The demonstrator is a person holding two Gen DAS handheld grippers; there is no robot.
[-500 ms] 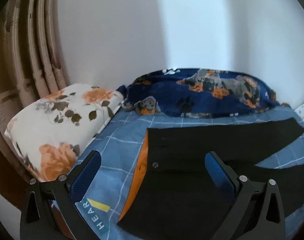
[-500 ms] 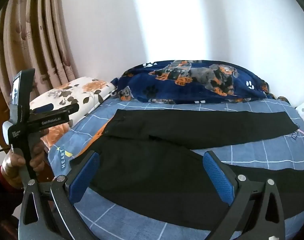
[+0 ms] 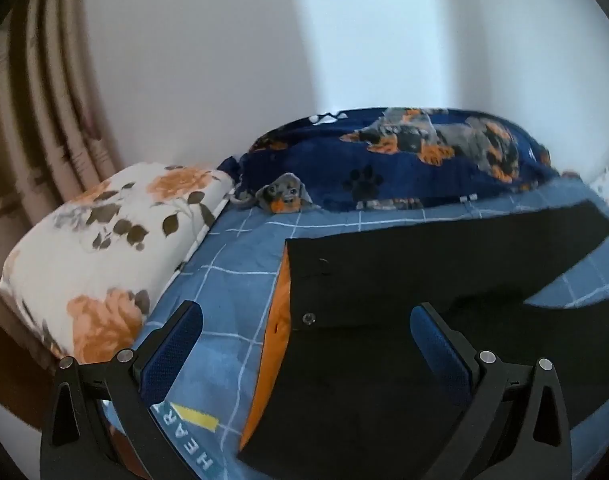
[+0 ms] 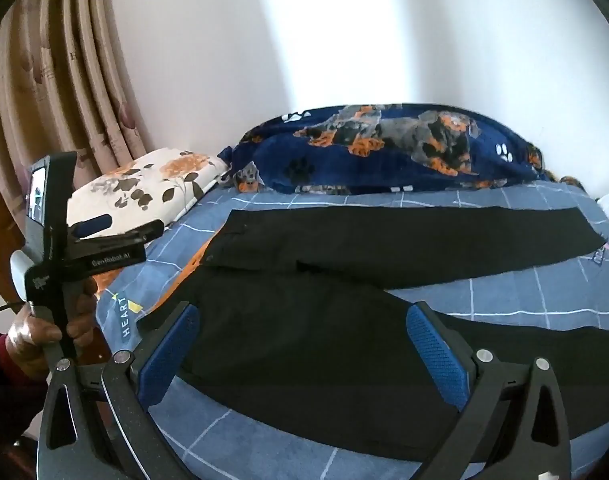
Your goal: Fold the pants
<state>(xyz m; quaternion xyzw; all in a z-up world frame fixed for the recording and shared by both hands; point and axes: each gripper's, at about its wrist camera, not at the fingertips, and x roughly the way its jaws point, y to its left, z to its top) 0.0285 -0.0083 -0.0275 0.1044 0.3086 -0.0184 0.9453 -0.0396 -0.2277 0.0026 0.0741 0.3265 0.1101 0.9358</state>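
Note:
Black pants (image 4: 384, 248) lie spread flat on the blue checked bed sheet (image 4: 504, 292), waist to the left with orange lining (image 3: 278, 320) showing, the two legs running right. In the left wrist view the waistband end (image 3: 384, 360) lies just ahead of my left gripper (image 3: 304, 352), which is open and empty above the waist. My right gripper (image 4: 300, 348) is open and empty, hovering over the near leg. The left gripper also shows in the right wrist view (image 4: 104, 232), held in a hand by the bed's left edge.
A floral pillow (image 3: 104, 248) lies at the left. A dark blue dog-print blanket (image 3: 404, 168) is bunched along the wall at the far side. Curtains (image 4: 44, 80) hang at the left. The near bed edge is just below both grippers.
Both grippers have shifted only slightly; the left wrist view shows the pants a little closer. Nothing was grasped.

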